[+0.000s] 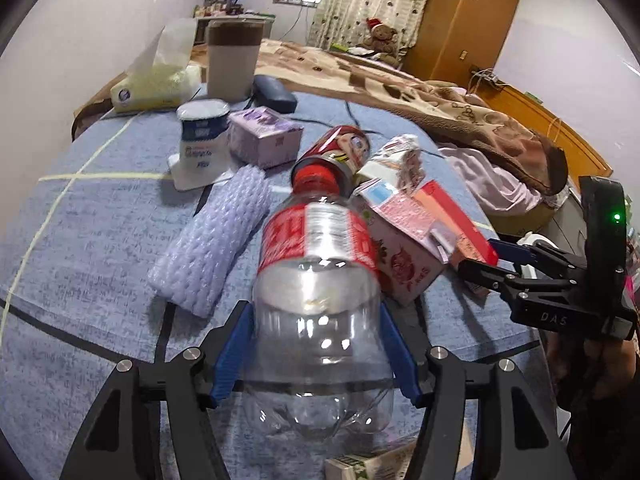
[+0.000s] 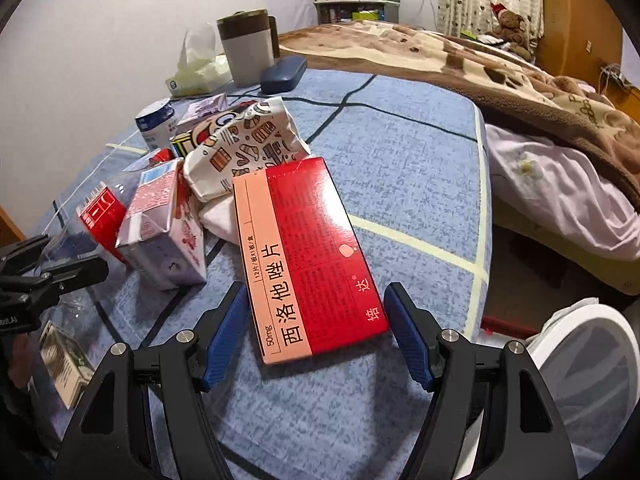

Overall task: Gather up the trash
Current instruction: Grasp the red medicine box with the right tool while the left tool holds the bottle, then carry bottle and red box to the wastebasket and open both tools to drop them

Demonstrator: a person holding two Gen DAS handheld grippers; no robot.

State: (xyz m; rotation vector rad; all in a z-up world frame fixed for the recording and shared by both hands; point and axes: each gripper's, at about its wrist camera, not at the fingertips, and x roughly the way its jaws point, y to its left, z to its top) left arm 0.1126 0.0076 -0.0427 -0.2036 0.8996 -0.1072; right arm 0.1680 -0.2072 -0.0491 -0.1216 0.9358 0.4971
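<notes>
My left gripper point(image 1: 316, 344) is shut on a clear plastic bottle point(image 1: 320, 300) with a red label and red cap, its base toward the camera. Beyond it lie a pink milk carton point(image 1: 400, 256), a red can point(image 1: 340, 152) and a crumpled carton point(image 1: 396, 164). My right gripper point(image 2: 316, 332) is open around the near end of a flat red medicine box point(image 2: 308, 256) lying on the blue cloth; the blue pads do not touch it. The right gripper also shows in the left wrist view point(image 1: 480, 256). A patterned wrapper point(image 2: 244, 144) lies behind the box.
A lilac foam sleeve point(image 1: 216, 240), a white-blue tub point(image 1: 202, 136), a purple box point(image 1: 264, 136), a tissue pack point(image 1: 156, 80), a tall mug point(image 1: 234, 60) and a dark glasses case point(image 1: 274, 92) stand on the table. A white bin point(image 2: 588, 380) sits right of the table. A bed lies behind.
</notes>
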